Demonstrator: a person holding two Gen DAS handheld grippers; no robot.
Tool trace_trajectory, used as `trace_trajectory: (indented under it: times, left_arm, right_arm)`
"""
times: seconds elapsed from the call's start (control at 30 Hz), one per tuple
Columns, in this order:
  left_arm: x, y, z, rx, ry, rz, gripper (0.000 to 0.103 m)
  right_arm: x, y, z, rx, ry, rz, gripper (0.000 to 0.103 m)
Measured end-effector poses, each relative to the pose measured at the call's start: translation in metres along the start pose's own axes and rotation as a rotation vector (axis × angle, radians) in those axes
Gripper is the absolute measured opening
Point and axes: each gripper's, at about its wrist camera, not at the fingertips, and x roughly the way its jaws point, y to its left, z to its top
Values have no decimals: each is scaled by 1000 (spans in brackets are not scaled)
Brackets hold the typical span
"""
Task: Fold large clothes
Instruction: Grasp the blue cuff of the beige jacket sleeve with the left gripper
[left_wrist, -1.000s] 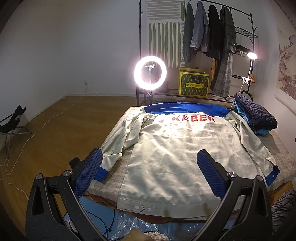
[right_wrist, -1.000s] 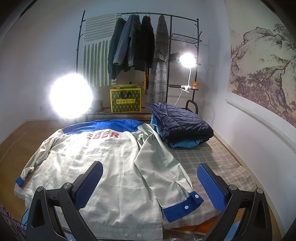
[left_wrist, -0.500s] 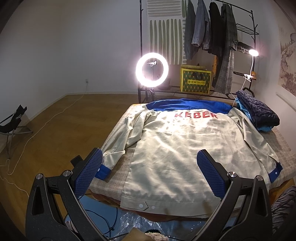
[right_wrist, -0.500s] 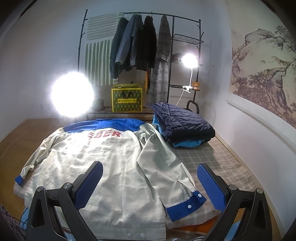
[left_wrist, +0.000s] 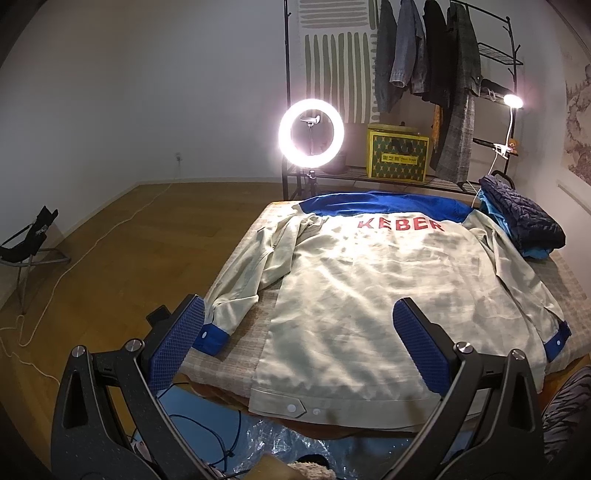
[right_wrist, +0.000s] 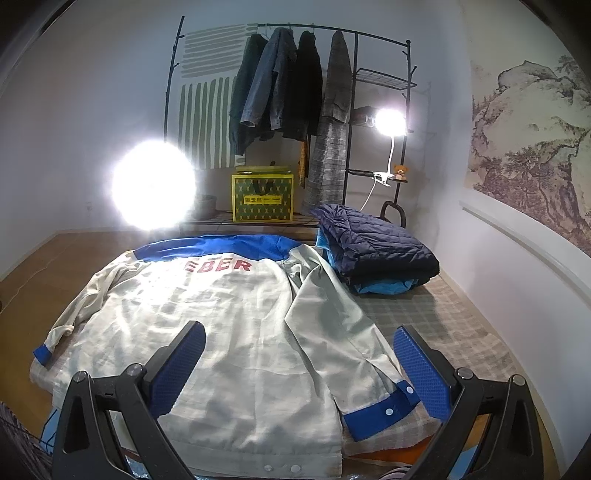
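Left tongs (left_wrist: 299, 343) apart, empty. Right tongs (right_wrist: 299, 363) apart, empty. Cream jacket (left_wrist: 373, 291) spread back-up on bed (right_wrist: 436, 314) ahead of both tongs, untouched; folded navy coat (right_wrist: 373, 251) beyond, right.

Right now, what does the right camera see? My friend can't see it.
A big cream jacket with blue cuffs lies flat, back up, on a checked bed. The open right gripper hovers above its near edge, holding nothing. Folded dark clothes sit behind.

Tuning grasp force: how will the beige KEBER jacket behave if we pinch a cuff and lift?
The jacket looks thin and wrinkled, so probably floppy, draping from the pinch. The blue cuff seems thicker, with snaps: likely a firmer hold. Probably light for its size.
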Motion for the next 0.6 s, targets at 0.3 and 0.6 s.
trace_trajectory:
  times: [0.3, 0.6]
  left_arm:
    - [16, 9, 2, -6, 18, 33, 103]
    - [64, 60, 26, -50, 18, -81, 103]
  right_arm:
    - [12, 14, 5, -14, -1, 33, 103]
    - [43, 52, 26, -64, -31, 173, 103]
